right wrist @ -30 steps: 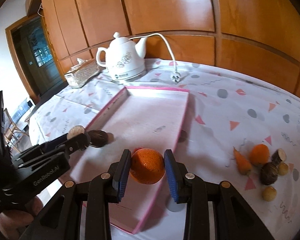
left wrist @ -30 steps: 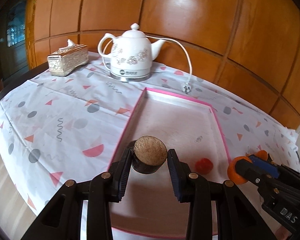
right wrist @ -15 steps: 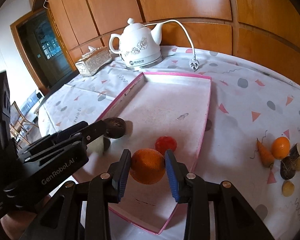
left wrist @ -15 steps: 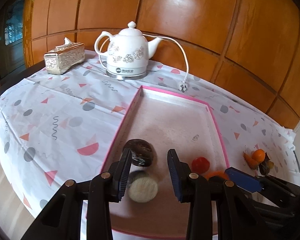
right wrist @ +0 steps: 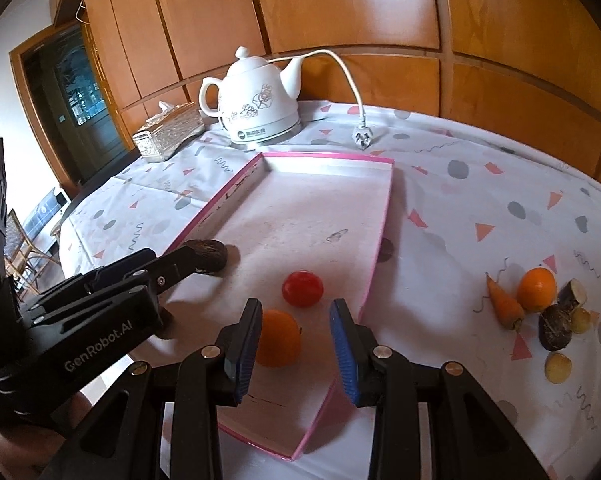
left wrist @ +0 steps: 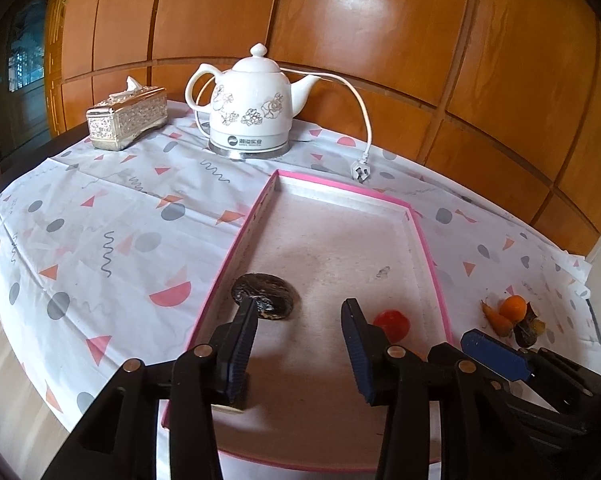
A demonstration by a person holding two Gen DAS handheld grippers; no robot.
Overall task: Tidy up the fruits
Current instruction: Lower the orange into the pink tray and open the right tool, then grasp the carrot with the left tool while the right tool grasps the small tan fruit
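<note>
Both grippers hang over the pink tray (right wrist: pixel 380 216), jaws wide open, holding nothing: right gripper (right wrist: pixel 296 350) by the orange (right wrist: pixel 278 338), left gripper (left wrist: pixel 300 350) near the dark fruit (left wrist: pixel 265 295).

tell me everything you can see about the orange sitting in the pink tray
The orange is round, bright orange and matte, with a small dark speck near its top. It looks whole. It rests on the pale floor of the pink-rimmed tray, near the front edge, close to a red tomato without touching it. The right claw is open around it; the left finger overlaps its edge, so contact there is unclear.
</note>
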